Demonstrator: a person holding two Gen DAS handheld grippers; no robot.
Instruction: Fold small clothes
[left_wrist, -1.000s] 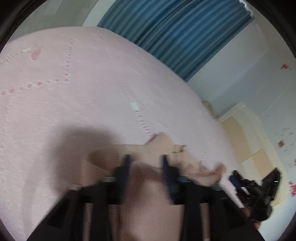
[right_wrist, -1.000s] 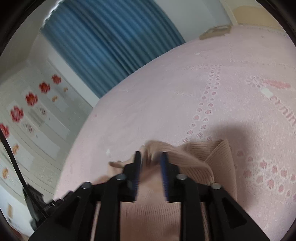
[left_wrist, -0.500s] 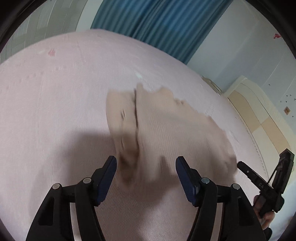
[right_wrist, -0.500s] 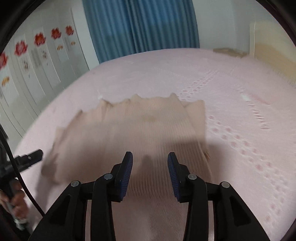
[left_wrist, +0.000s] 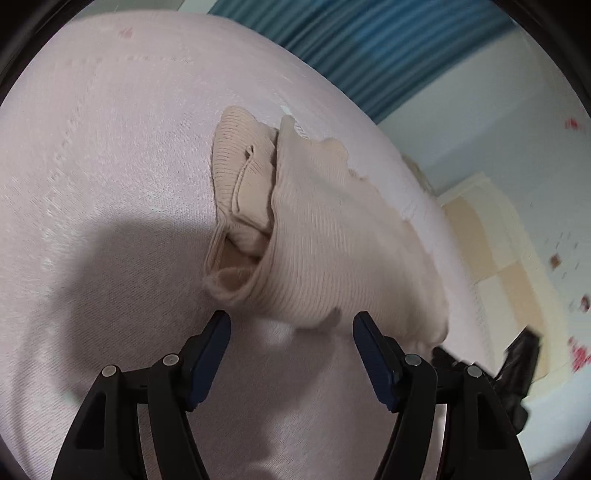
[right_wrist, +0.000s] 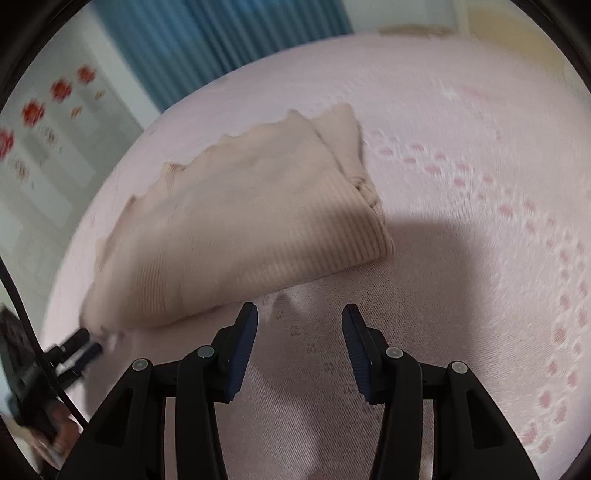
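A beige ribbed knit garment (left_wrist: 325, 229) lies folded on the pink bedspread (left_wrist: 110, 184), with a sleeve bunched along its left side. My left gripper (left_wrist: 291, 325) stands open just short of the garment's near edge, with only bedspread between its fingers. In the right wrist view the same garment (right_wrist: 240, 229) lies ahead and to the left. My right gripper (right_wrist: 300, 314) is just clear of the near hem; its jaws are opening with nothing between them. The left gripper (right_wrist: 74, 347) shows at the garment's lower left corner.
A blue curtain (left_wrist: 388, 48) hangs behind the bed. A wall with red flower stickers (right_wrist: 59, 92) is on one side and a beige panelled headboard (left_wrist: 491, 236) on the other. The right gripper (left_wrist: 517, 362) appears dark and blurred at the left view's right edge.
Both grippers were closed around the lifted garment a second ago. They have opened, let it drop onto the bed and drawn back, so its near edge now lies ahead of the fingertips.
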